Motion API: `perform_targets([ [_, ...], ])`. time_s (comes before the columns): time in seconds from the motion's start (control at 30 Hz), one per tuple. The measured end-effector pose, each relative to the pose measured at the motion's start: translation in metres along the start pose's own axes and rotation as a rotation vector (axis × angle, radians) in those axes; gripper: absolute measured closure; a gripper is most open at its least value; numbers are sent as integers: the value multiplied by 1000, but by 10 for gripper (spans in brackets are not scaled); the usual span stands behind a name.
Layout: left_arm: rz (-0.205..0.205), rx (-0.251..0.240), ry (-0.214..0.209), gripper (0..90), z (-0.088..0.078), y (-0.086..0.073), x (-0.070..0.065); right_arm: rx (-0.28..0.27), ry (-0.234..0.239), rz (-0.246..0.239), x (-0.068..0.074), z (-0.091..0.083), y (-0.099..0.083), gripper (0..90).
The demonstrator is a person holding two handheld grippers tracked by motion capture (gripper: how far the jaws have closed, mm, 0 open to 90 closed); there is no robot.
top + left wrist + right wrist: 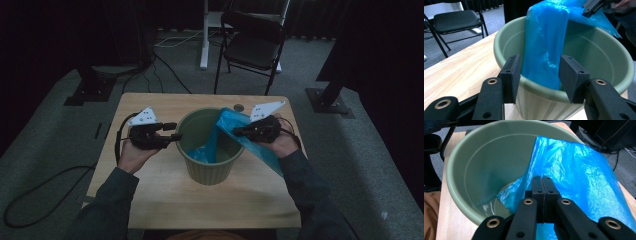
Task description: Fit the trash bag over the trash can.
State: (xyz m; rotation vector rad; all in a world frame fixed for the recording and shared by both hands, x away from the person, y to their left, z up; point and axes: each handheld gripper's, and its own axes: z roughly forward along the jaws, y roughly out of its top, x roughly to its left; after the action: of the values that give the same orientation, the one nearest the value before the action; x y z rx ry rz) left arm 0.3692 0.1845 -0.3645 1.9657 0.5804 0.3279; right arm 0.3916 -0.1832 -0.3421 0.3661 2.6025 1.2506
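Observation:
A green plastic bin (210,167) stands in the middle of the wooden table (150,200). A blue plastic bag (227,125) hangs over the bin's right rim, one end down inside and the rest trailing outside toward the person's right arm. My right gripper (237,131) is shut on the blue bag (579,175) above the bin (486,152); its jaws (542,180) are pressed together on the film. My left gripper (172,132) is open at the bin's left rim. In the left gripper view its jaws (540,68) straddle the rim of the bin (599,55), with the blue bag (546,37) beyond them.
A black folding chair (252,45) stands behind the table, beside a white desk leg (204,35). Black stand bases (330,102) sit on the grey carpet at both sides. Cables (30,200) lie on the floor at the left.

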Motion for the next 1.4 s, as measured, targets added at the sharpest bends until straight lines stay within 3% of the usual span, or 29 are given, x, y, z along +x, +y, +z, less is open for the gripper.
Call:
perform_targets([
  [0.4,77,38,-34,510,23,27,-14,39,64,-51,2,19,12,900],
  [0.7,122,60,-61,512,37,35,-22,73,105,-95,7,33,24,900],
  [0.87,148,77,-117,531,42,41,-19,68,137,-115,8,41,31,900],
  [1.0,165,92,-137,529,49,44,-20,66,155,-129,8,45,36,900],
  [1.17,198,116,-135,525,55,48,-24,66,170,-136,7,48,40,900],
  [1.27,214,132,-117,567,60,49,-28,66,177,-138,7,49,42,900],
  [1.4,234,148,-101,720,63,49,-31,80,167,-137,6,48,42,900],
])
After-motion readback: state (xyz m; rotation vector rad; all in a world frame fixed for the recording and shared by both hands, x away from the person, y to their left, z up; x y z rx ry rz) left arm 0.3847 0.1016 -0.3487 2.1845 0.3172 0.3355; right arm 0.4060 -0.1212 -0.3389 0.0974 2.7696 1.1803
